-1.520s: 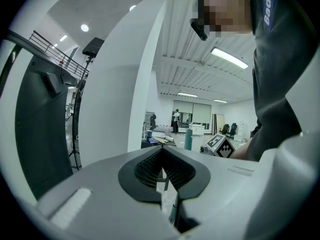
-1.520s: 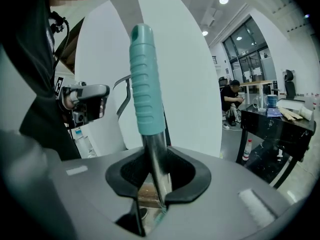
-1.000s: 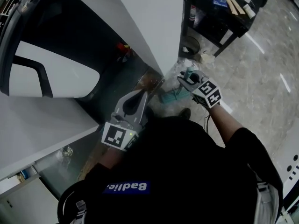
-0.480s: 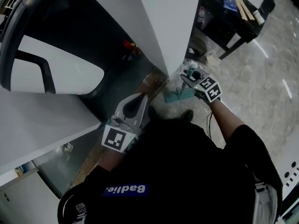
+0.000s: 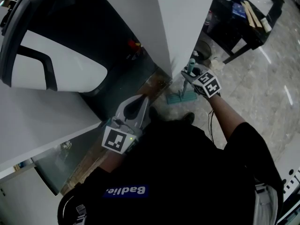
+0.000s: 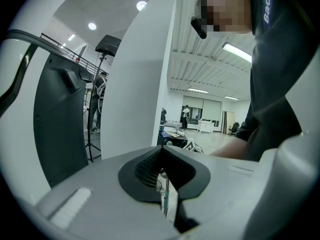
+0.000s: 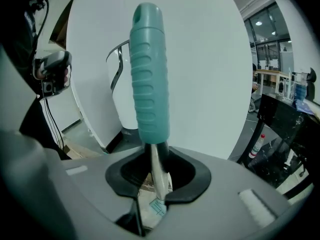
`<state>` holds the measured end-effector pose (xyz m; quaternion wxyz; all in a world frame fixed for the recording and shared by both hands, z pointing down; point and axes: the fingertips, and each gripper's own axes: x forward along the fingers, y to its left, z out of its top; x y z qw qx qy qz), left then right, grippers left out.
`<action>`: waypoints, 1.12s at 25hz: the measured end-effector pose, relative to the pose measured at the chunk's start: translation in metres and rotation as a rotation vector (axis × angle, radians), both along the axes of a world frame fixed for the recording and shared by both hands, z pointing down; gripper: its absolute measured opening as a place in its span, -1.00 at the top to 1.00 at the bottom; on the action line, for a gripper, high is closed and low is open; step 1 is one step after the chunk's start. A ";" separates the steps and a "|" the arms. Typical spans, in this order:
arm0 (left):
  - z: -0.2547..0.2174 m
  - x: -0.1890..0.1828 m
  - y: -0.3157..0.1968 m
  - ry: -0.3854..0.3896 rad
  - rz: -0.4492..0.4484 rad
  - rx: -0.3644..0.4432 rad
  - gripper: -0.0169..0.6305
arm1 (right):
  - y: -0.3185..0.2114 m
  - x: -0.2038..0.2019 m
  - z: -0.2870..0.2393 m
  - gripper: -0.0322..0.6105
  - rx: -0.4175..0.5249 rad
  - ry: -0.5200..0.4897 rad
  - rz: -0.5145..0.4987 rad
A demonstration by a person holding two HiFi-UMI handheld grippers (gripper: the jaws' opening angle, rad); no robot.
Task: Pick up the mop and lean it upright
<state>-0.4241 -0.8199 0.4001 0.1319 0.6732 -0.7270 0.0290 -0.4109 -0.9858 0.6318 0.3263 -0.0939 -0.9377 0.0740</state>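
Observation:
The mop has a teal ribbed handle (image 7: 149, 74) on a thin metal pole, and it stands nearly upright. Its flat teal head (image 5: 180, 97) rests on the floor at the foot of a white pillar (image 5: 183, 27). My right gripper (image 5: 191, 75) is shut on the pole just under the handle, and in the right gripper view (image 7: 159, 184) the pole runs between the jaws. My left gripper (image 5: 143, 99) hangs lower left, away from the mop, with its jaws together and nothing in them (image 6: 162, 151).
A large white and black machine (image 5: 51, 64) fills the left. A black table (image 5: 239, 18) with bottles and boxes stands at the back right. Glossy stone floor (image 5: 262, 88) lies to the right. A wooden strip (image 5: 152, 84) runs along the pillar's base.
My right gripper has carried the mop a little farther away, closer to the white pillar, and the mop head has slid with it. The left gripper has stayed put.

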 end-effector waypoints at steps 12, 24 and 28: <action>0.004 -0.014 0.001 0.020 -0.037 -0.002 0.89 | -0.014 -0.025 0.009 0.60 0.081 0.105 -0.030; 0.006 -0.021 0.002 0.025 -0.061 0.000 0.89 | -0.023 -0.039 0.017 0.57 0.187 0.183 -0.066; 0.007 -0.022 0.003 0.023 -0.068 -0.002 0.89 | -0.022 -0.040 0.020 0.42 0.206 0.195 -0.088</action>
